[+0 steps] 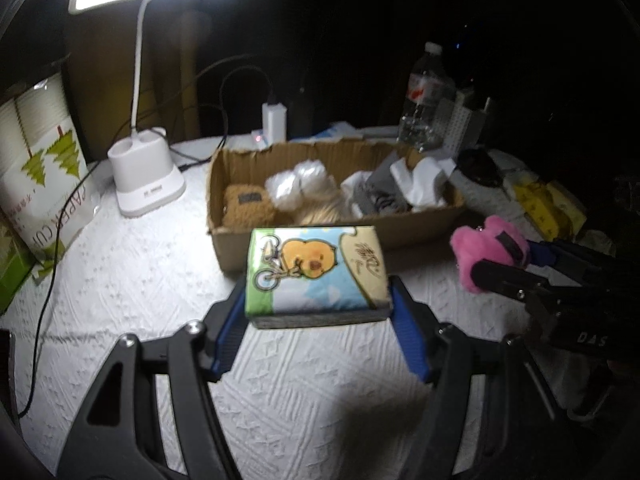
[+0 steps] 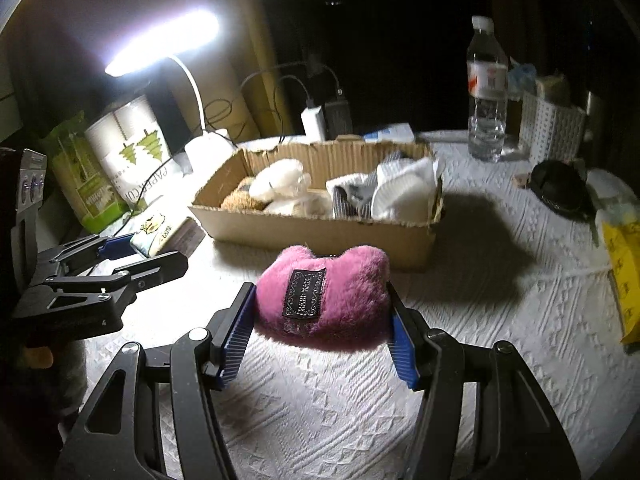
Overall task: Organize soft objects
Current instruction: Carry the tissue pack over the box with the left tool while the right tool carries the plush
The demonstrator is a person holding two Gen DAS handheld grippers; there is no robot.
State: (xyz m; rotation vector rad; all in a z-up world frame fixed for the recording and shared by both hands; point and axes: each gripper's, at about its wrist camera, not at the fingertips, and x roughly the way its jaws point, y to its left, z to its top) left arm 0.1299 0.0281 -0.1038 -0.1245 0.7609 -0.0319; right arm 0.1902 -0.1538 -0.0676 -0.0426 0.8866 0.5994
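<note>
Left gripper [image 1: 318,280] clamped on rectangular cartoon-printed tissue pack [image 1: 318,270]; right gripper [image 2: 322,308] clamped on fluffy pink plush pouch [image 2: 324,300]. Both lifted off white surface [image 2: 480,300], open brown cardboard box [image 2: 320,232] just beyond.

One cardboard box [image 2: 320,232], one tissue pack [image 1: 318,274], one pink plush pouch [image 2: 324,304], one water bottle [image 2: 486,92], one desk lamp [image 1: 144,184] and two grippers were counted.
</note>
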